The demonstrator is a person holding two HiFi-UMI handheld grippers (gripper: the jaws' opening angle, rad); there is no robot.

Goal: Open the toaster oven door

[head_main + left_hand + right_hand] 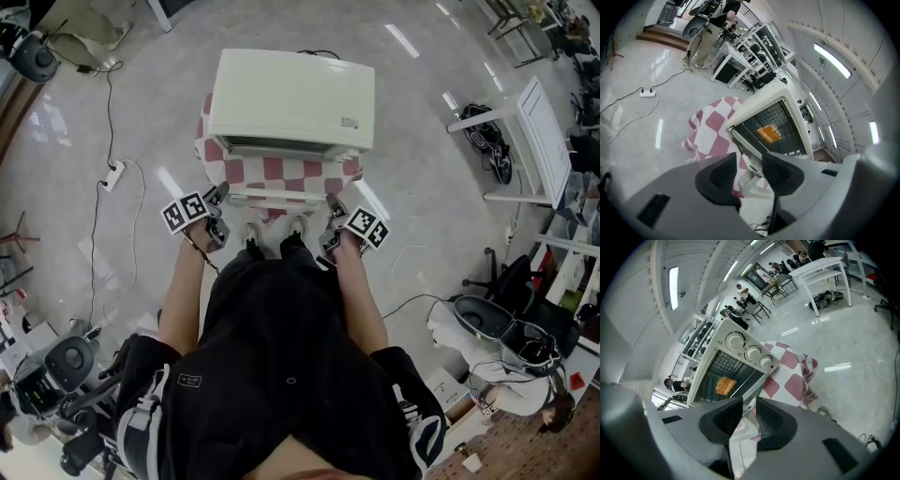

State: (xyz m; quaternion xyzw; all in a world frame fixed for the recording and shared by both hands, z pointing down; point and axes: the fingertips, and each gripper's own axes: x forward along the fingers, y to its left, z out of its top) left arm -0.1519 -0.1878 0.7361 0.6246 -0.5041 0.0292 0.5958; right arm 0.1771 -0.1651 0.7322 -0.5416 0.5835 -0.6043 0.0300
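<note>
A cream toaster oven [291, 98] stands on a stand draped in a red-and-white checked cloth [208, 141]. Its glass door hangs open and flat, with the white handle bar [281, 199] toward me. Something orange [724, 385] lies on the rack inside. My left gripper [221, 195] sits at the handle's left end; its jaws [750, 176] stand open, with the handle [749, 164] showing in the gap, untouched. My right gripper [334, 202] is at the handle's right end; its jaws [747, 413] are narrow around the handle [746, 427], and the pads touch it. Three knobs [752, 353] show on the oven's right side.
My shoes [272, 234] are just under the open door. A power strip [112, 175] and cables lie on the shiny floor at left. A white table [534, 141] stands at right, with chairs and gear around it. People stand far back [710, 28].
</note>
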